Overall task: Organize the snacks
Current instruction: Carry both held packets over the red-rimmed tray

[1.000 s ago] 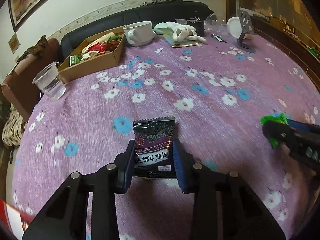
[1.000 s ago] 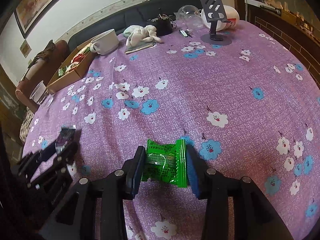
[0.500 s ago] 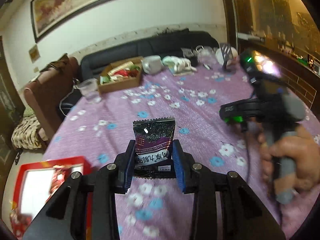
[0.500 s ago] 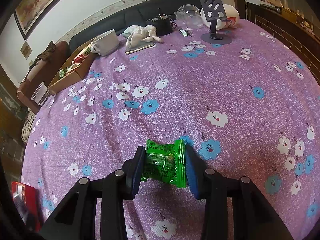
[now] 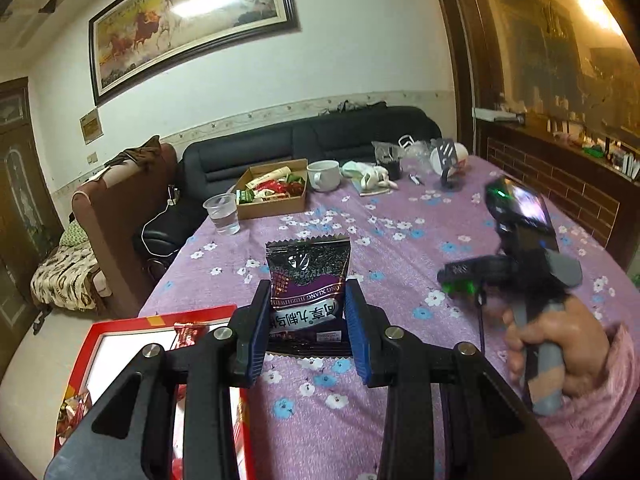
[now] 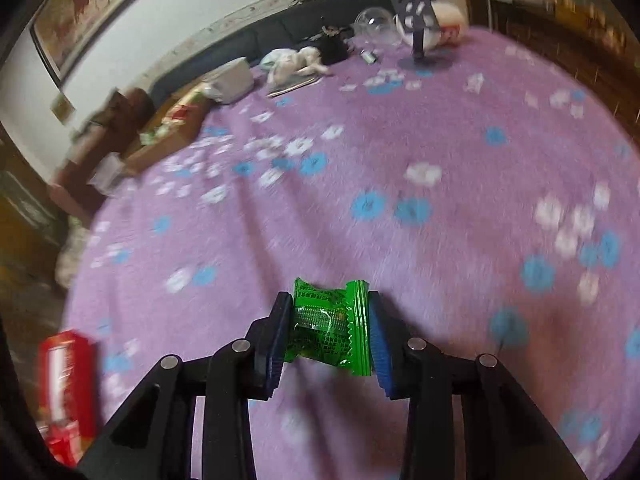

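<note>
My left gripper (image 5: 306, 300) is shut on a dark purple snack packet (image 5: 307, 280) and holds it upright, high above the near left edge of the table. A red box (image 5: 120, 360) with red-wrapped snacks in it lies below, to the left of the table. My right gripper (image 6: 330, 318) is shut on a green snack packet (image 6: 330, 326) and holds it above the purple flowered tablecloth (image 6: 360, 160). The right gripper also shows in the left wrist view (image 5: 456, 280), held by a hand. The red box shows blurred at the lower left of the right wrist view (image 6: 64, 380).
A cardboard box of snacks (image 5: 272, 196), a plastic cup of water (image 5: 224, 214), a white mug (image 5: 324, 176), a cloth bundle (image 5: 368, 176) and a phone stand (image 5: 448, 164) stand at the far end of the table. A sofa (image 5: 304, 140) runs behind it.
My left gripper has lifted the purple packet off the table and drawn back towards the red box. My right gripper has lifted the green packet and is moving; its view is blurred.
</note>
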